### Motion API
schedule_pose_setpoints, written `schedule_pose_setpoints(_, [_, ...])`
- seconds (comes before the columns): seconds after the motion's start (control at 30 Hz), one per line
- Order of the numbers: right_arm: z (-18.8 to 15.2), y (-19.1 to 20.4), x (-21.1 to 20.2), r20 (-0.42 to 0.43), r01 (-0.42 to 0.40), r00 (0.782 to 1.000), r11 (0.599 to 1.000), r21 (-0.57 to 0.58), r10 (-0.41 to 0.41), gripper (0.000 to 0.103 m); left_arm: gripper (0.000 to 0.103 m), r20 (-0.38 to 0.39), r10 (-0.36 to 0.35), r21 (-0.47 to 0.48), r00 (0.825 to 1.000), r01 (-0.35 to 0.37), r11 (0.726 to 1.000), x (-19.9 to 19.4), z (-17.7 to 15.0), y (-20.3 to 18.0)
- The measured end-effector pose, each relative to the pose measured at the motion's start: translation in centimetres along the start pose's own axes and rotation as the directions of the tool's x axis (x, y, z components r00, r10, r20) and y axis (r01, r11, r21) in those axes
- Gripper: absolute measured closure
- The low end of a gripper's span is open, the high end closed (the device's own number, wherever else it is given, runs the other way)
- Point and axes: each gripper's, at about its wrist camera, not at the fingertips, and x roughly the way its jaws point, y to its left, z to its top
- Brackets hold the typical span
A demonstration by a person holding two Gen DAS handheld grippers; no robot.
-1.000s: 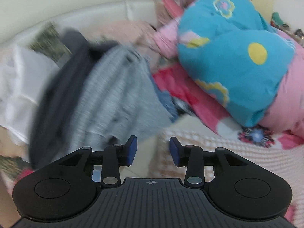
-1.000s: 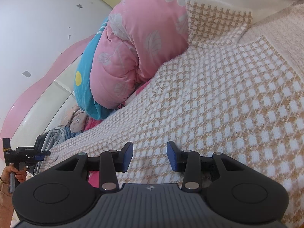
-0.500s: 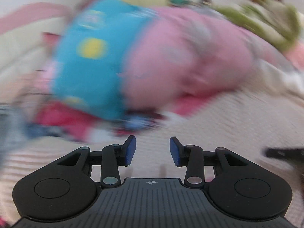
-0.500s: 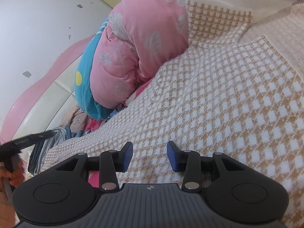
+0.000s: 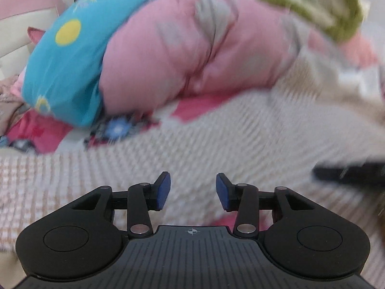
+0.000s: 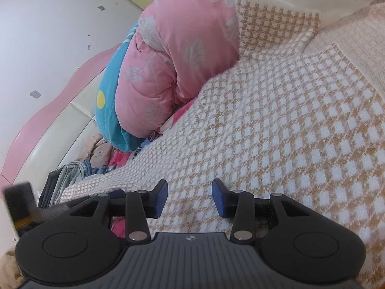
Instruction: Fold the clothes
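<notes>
Two claws, both empty — we take them one view at a time.

From the left wrist, blurred with motion, our left claw (image 5: 193,191) stands wide open with nothing between its blue pads, poised over a cream and tan checked knit garment (image 5: 216,144) that lies spread across the bed. Beyond the knit, a rolled pink quilt (image 5: 192,48) with a blue outer layer (image 5: 65,65) lies along the far side, with something green and fuzzy (image 5: 324,7) on top of it at the right. A patch of red flowered bedsheet (image 5: 41,132) shows between the quilt and the knit. At the right edge a dark blurred shape (image 5: 349,172) sits over the fabric; we cannot tell what it is.

From the right wrist, sharper, our right claw (image 6: 190,198) is likewise open wide and holds nothing, low over the same checked knit garment (image 6: 276,132), which fills most of the frame. The pink quilt (image 6: 180,55) touches the knit's far edge. At the lower left lies a heap of grey and dark clothes (image 6: 69,175) — next to the bed's pink and white headboard (image 6: 60,110).
</notes>
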Motion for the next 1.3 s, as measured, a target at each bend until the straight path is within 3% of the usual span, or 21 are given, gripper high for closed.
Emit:
schedule_pose_setpoints(0.17, [0.0, 0.1, 0.0, 0.000, -0.001, 1.000, 1.000, 0.001, 0.001, 0.060, 0.058, -0.004, 0.001, -0.044, 1.000, -0.002, 0.999, 2.1, -0.1, -0.3])
schedule_pose_setpoints(0.3, [0.0, 0.1, -0.1, 0.000, -0.003, 1.000, 1.000, 0.002, 0.003, 0.060, 0.055, -0.066, 0.112, -0.088, 0.991, -0.118, 0.989, 7.3, -0.5, 0.7])
schedule_pose_setpoints(0.5, [0.0, 0.0, -0.1, 0.003, -0.018, 1.000, 1.000, 0.010, 0.018, 0.059, 0.054, -0.034, 0.143, -0.087, 0.989, -0.146, 0.985, 5.2, -0.3, -0.6])
schedule_pose_setpoints(0.6, [0.1, 0.0, -0.4, 0.009, -0.026, 1.000, 1.000, 0.015, 0.026, 0.058, 0.054, 0.007, 0.100, -0.134, 0.995, -0.098, 0.986, 1.7, -0.2, -1.2])
schedule_pose_setpoints(0.73, [0.2, 0.5, -3.6, 0.083, 0.007, 0.997, 0.999, 0.042, -0.010, 0.054, 0.049, 0.070, -0.036, -0.161, 0.997, 0.047, 0.986, -3.8, -1.3, -2.9])
schedule_pose_setpoints(0.9, [-0.6, 2.1, -13.5, 0.228, 0.055, 0.972, 0.998, 0.044, -0.064, 0.052, 0.048, 0.048, -0.178, -0.088, 0.983, 0.182, 0.979, -6.1, -2.9, -8.6])
schedule_pose_setpoints(0.97, [-1.5, 2.2, -18.8, 0.280, 0.117, 0.952, 0.992, 0.040, -0.123, 0.051, 0.048, 0.029, -0.237, -0.047, 0.971, 0.238, 0.970, -7.0, -3.7, -11.5])
schedule_pose_setpoints(1.03, [-2.8, 1.5, -24.9, 0.346, 0.206, 0.913, 0.976, 0.065, -0.215, 0.050, 0.048, 0.003, -0.297, -0.006, 0.955, 0.297, 0.955, -7.5, -4.7, -14.4])
schedule_pose_setpoints(1.13, [-5.3, 0.0, -34.1, 0.444, 0.340, 0.818, 0.930, 0.139, -0.365, 0.049, 0.048, -0.036, -0.343, 0.071, 0.939, 0.344, 0.936, -8.0, -6.6, -18.5])
schedule_pose_setpoints(1.17, [-6.2, -0.7, -37.1, 0.471, 0.380, 0.778, 0.908, 0.174, -0.416, 0.048, 0.048, -0.054, -0.344, 0.093, 0.937, 0.348, 0.933, -8.0, -7.4, -19.7])
schedule_pose_setpoints(1.3, [-10.5, -3.8, -47.3, 0.523, 0.527, 0.572, 0.772, 0.356, -0.632, 0.044, 0.048, -0.099, -0.310, 0.142, 0.946, 0.322, 0.936, -7.6, -9.8, -22.3])
